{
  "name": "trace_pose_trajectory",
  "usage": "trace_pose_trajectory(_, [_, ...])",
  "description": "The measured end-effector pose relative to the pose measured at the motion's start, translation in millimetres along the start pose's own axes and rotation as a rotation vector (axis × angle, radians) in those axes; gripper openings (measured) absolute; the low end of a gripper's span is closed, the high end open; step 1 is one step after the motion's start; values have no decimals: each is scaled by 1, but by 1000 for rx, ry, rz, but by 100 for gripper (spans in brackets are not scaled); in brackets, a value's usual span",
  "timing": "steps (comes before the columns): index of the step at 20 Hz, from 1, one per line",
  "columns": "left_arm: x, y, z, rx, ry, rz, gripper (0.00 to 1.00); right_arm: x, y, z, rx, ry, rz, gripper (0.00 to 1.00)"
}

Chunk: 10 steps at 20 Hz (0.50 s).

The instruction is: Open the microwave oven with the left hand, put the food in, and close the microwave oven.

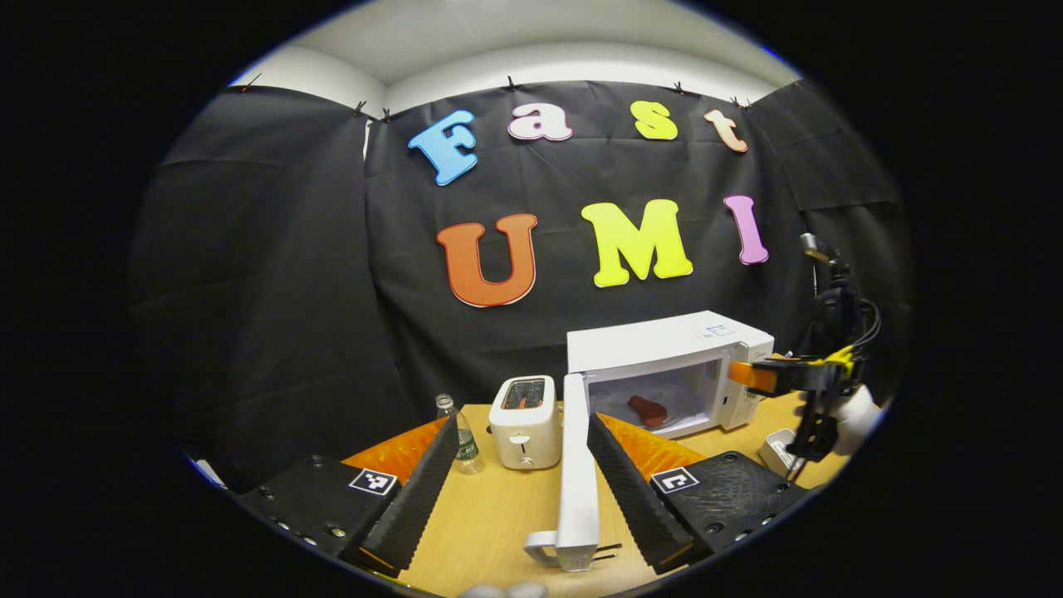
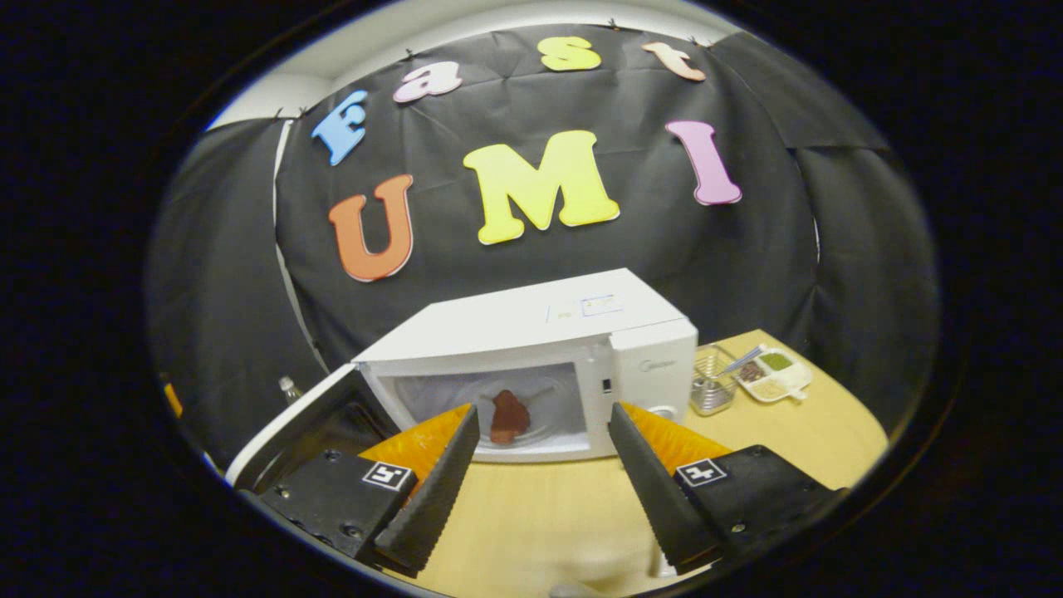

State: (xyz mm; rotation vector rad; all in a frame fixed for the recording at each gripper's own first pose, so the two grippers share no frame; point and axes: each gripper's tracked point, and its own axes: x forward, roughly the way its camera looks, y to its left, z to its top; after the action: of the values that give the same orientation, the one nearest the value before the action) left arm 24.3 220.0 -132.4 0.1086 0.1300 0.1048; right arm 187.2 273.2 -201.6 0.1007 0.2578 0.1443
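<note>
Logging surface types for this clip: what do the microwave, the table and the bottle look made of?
Microwave: smooth white casing with a soft sheen, probably painted metal or plastic; the look leaves that open. Table: light wood-look top with a matte finish, maybe laminate, as no clear grain shows. Bottle: clear, see-through, likely plastic, though too small to rule out glass.

You won't find much to read here. Each finger base of your left gripper carries a square black-and-white marker tag, and so do those of your right gripper. The microwave has a small sticker on top and a faint logo on its front panel, both too small to make out.
</note>
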Motion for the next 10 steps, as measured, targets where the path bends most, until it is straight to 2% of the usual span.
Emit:
trace_pose_trajectory(2, [5,7,-1,-8,-1,8,95,-46,-12,-3,-82,28,1,91])
trace_pose_trajectory(4, [12,10,-3,-9,-11,8,95,-83,-30,0,-141,27,-35,91])
trace_pose_trajectory(6, [17,14,-10,-17,-11,18,95,-111,-40,8,-117,29,-43,92])
trace_pose_trajectory(7, [19,17,-18,-24,10,29,95,-123,-47,15,-108,31,-63,100])
trace_pose_trajectory(9, [19,26,-27,-42,12,49,95,-143,-65,30,-97,10,-97,100])
trace_pose_trajectory(10, [19,30,-29,-51,12,55,95,-150,-71,35,-102,-3,-112,92])
